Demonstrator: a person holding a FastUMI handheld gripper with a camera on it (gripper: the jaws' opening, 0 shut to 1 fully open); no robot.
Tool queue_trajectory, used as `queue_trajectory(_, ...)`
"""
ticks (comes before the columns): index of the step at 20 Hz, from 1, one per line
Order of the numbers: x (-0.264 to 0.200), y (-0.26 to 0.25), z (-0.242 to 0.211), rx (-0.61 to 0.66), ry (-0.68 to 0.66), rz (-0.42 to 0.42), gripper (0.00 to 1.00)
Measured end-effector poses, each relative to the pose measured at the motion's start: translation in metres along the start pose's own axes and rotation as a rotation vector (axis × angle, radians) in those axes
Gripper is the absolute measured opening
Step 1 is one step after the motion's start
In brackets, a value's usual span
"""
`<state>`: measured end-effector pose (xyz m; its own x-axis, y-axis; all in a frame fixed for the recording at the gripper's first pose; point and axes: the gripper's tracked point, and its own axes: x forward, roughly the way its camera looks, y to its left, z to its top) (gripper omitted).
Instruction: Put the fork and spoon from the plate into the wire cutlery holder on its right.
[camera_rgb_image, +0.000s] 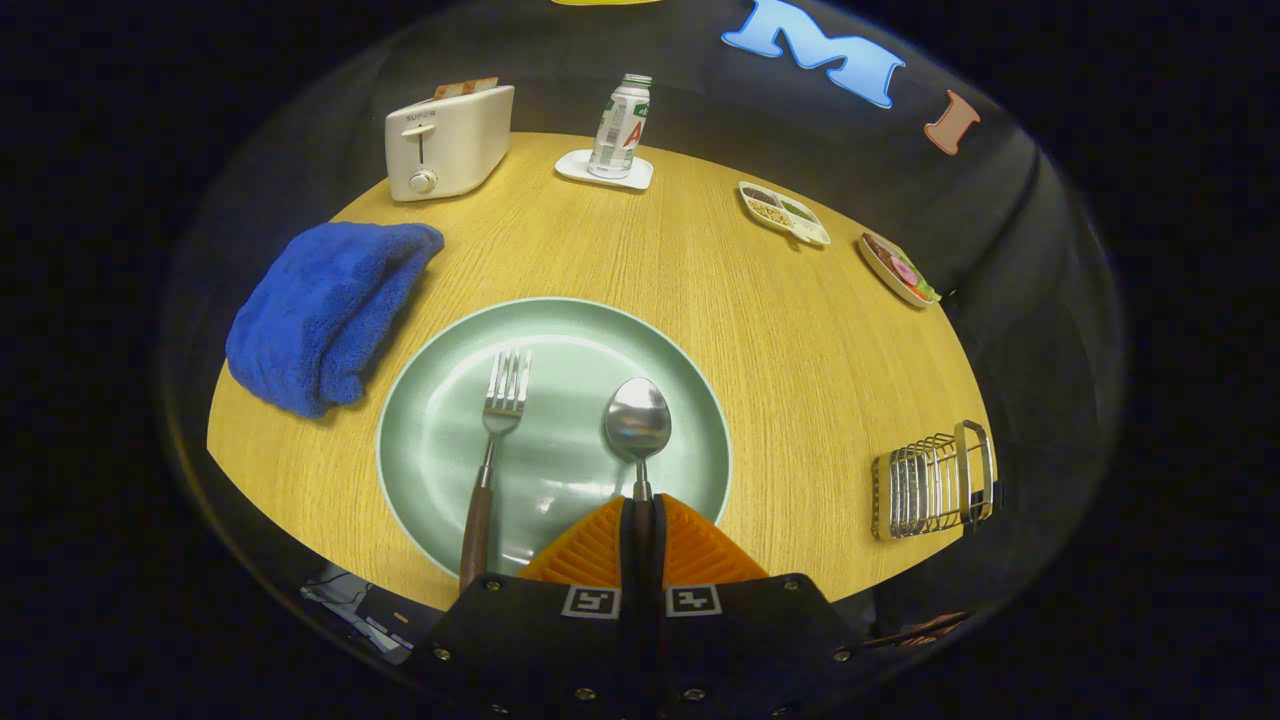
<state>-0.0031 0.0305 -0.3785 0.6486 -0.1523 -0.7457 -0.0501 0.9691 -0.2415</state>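
Gripper view — tongs (640, 512) clamped on spoon (638, 420) handle — "SUPER" on toaster (447, 140)

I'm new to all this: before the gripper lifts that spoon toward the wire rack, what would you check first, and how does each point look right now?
1. Fingers closed on the handle of the silver metal spoon: ok, the gripper is shut on it, with the handle running between its fingers.
2. Spoon bowl free: ok, it lies bare on the round pale green plate.
3. Wooden-handled metal fork out of the way: ok, it lies apart, beside the spoon.
4. Grip firmness: cannot tell.
5. Wire cutlery holder standing by the table edge: ok.
6. Holder empty: cannot tell.
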Motion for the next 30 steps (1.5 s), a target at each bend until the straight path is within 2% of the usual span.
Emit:
queue_trajectory(7, -0.030, -0.026, 0.029, 0.075, -0.093, -0.055, 0.02)
queue_trajectory(12, -0.059, -0.081, 0.046, 0.183, -0.149, -0.156, 0.02)
queue_trajectory(17, -0.079, -0.148, 0.035, 0.304, -0.125, -0.284, 0.02)
queue_trajectory(22, -0.086, -0.205, 0.000, 0.453, -0.047, -0.384, 0.02)
queue_trajectory(26, -0.076, -0.222, -0.028, 0.533, 0.031, -0.376, 0.02)
queue_trajectory(30, -0.068, -0.233, -0.032, 0.575, 0.065, -0.346, 0.02)
